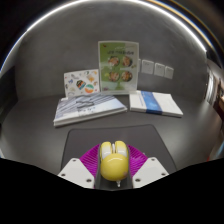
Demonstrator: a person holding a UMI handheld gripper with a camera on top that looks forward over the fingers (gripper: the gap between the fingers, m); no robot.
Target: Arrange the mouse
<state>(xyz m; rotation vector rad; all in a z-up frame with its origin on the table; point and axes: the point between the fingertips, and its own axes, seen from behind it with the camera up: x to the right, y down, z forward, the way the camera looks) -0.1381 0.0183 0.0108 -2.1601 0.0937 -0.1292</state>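
A yellow mouse with a pale scroll wheel sits between my gripper's two fingers. The magenta pads press against both of its sides. The gripper is shut on the mouse and holds it above the dark grey table. The mouse's underside is hidden by the gripper body.
Beyond the fingers lie an open magazine on the left and a blue-and-white booklet on the right. A green-and-white poster and a smaller picture card lean against the back wall, next to wall sockets.
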